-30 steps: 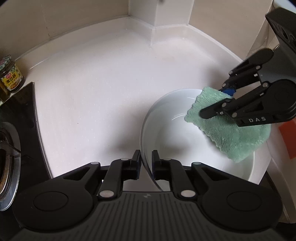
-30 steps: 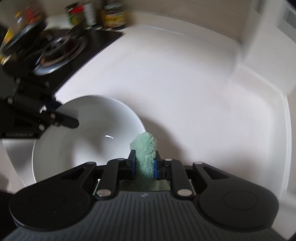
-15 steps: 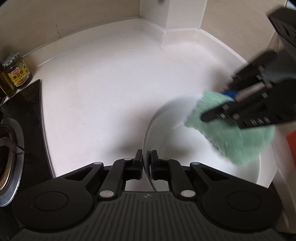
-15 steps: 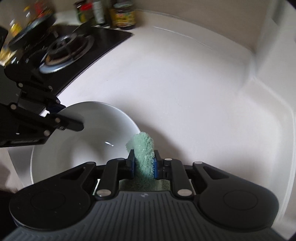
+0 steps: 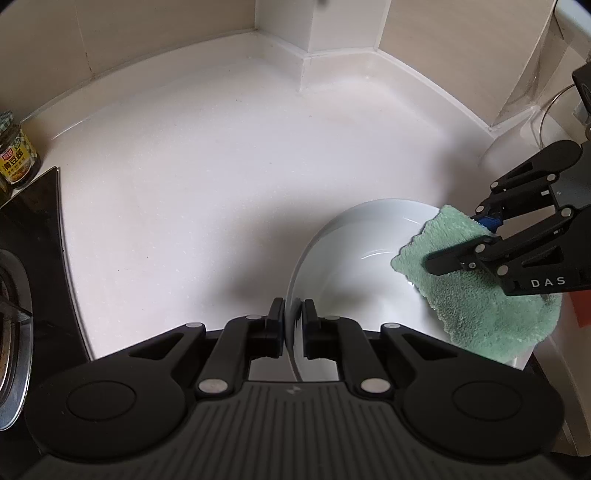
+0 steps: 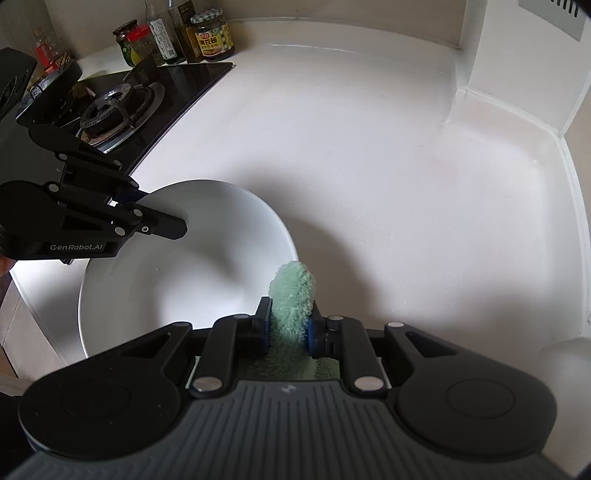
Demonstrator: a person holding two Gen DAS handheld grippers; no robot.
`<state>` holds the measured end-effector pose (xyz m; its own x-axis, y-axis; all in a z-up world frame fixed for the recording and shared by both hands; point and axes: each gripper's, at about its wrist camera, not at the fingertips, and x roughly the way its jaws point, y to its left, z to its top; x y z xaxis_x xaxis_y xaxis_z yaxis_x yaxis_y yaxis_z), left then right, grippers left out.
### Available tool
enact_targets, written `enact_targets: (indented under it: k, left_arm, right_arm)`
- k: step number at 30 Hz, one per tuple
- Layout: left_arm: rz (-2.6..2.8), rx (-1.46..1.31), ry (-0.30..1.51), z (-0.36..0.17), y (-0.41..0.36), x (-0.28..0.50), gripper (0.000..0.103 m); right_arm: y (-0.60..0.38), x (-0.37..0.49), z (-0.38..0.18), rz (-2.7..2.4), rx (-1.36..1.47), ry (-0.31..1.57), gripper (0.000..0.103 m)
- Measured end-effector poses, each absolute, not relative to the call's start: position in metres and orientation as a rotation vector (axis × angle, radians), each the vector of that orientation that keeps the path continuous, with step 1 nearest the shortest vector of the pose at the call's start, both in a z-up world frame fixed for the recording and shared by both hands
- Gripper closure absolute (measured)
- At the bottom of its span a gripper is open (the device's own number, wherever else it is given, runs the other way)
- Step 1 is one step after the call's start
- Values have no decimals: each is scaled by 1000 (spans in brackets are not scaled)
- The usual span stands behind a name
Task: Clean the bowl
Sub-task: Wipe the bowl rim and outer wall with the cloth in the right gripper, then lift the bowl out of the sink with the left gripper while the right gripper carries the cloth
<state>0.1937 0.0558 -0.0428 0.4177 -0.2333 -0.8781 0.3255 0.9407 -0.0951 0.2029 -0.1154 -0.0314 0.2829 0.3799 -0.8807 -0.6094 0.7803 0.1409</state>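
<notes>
Gripping white bowl [image 5: 354, 251] rim, left tool [image 5: 293, 317]; green cloth [image 5: 480, 295] inside.

Far of the bowl [image 6: 177, 280] the counter [image 6: 369, 155] lies open to the walls. Left, the stove [image 6: 122, 107] and jars [image 6: 210, 35] block passage.

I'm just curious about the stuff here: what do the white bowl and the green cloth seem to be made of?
The bowl looks like glazed ceramic or porcelain: smooth, glossy white, with soft highlights; plastic can't be ruled out. The cloth looks like plush microfibre or terry: fuzzy pale green pile with a stitched, wavy edge. The left gripper pinches the bowl's rim; the right gripper clamps the cloth.
</notes>
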Motion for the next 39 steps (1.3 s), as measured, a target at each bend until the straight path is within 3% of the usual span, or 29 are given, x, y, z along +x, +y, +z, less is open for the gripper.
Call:
enact_targets:
  k: [12, 22, 34, 37, 39]
  left_arm:
    - [-333, 86, 1073, -40, 62, 180, 98]
    - [-323, 22, 1067, -31, 70, 175, 97]
    - [-257, -62, 978, -3, 79, 145, 96]
    - [-223, -68, 950, 7, 76, 134, 96]
    - [-202, -68, 935, 12, 74, 126, 96]
  right_arm:
    - [-125, 207, -13, 679, -160, 999, 89]
    - [-189, 187, 30, 519, 15, 786, 90]
    - [-224, 169, -28, 330, -101, 1008, 89]
    - [-237, 163, -31, 280, -122, 980, 88]
    - [-245, 155, -23, 288, -96, 902, 81]
